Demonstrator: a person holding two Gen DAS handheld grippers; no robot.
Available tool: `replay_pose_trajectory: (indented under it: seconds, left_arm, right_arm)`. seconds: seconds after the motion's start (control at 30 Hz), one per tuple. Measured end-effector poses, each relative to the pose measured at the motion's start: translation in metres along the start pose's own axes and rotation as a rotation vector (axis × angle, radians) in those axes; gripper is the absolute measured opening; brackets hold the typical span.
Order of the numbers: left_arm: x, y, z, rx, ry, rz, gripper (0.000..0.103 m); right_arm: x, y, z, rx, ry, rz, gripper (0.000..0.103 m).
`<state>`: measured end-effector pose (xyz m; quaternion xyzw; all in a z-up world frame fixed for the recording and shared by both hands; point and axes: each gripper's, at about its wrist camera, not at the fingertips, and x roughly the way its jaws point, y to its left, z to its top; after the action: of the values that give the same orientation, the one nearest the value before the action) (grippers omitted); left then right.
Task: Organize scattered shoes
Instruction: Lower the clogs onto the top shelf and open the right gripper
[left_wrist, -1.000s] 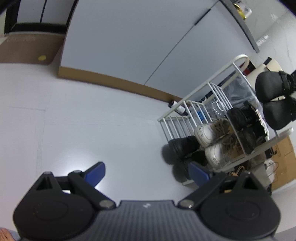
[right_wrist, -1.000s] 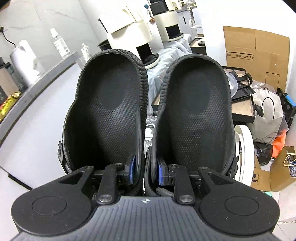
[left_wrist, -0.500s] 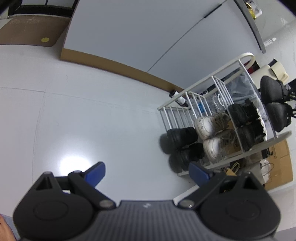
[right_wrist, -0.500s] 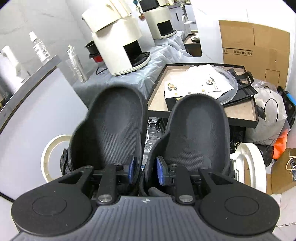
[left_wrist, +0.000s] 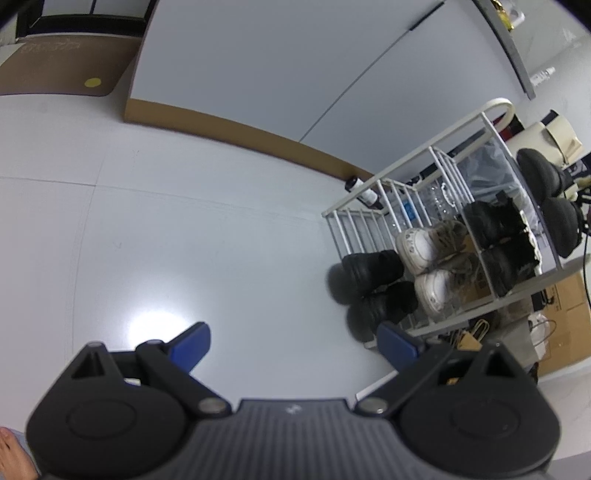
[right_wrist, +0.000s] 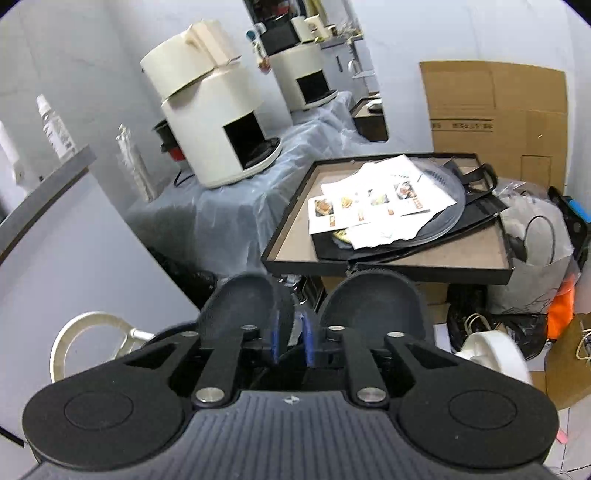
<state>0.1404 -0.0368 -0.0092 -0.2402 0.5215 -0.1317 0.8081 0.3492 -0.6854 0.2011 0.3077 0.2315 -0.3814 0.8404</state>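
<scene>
A pair of black clogs rests on the top of the white wire shoe rack at the right of the left wrist view. In the right wrist view the same clogs point away from me. My right gripper sits at their heels, its jaws opening. The left clog's inner wall stands between the blue pads, and a thin dark gap shows beside it. Lower tiers hold black boots, white sneakers and black shoes. My left gripper hangs open over the floor with nothing between its fingers.
Behind the rack stand a cream appliance on a plastic-covered table, a black tray with papers, cardboard and bags. A small bottle lies by the rack. Grey cabinet doors border the white floor.
The right gripper carried the black clogs forward and down onto the rack's top, where they now sit lower and smaller in its view. The left gripper stayed in place, still open.
</scene>
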Motion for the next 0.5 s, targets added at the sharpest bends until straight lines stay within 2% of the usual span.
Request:
replay_pose_trajectory:
  seconds: [0.03, 0.2, 0.4, 0.5]
  left_arm:
    - [0.0, -0.001, 0.0, 0.004, 0.003, -0.003, 0.098]
    - [-0.002, -0.01, -0.003, 0.036, 0.007, -0.02, 0.098]
    - [-0.011, -0.019, -0.007, 0.06, 0.001, -0.051, 0.098]
    - [-0.017, -0.022, -0.009, 0.085, 0.001, -0.058, 0.098]
  right_arm:
    - [-0.006, 0.0, 0.002, -0.006, -0.006, 0.0, 0.05]
    - [-0.033, -0.002, 0.016, -0.014, 0.015, 0.009, 0.067]
    - [-0.081, -0.007, 0.027, -0.032, 0.047, 0.017, 0.084]
    - [-0.111, -0.01, 0.026, -0.064, 0.04, 0.024, 0.087]
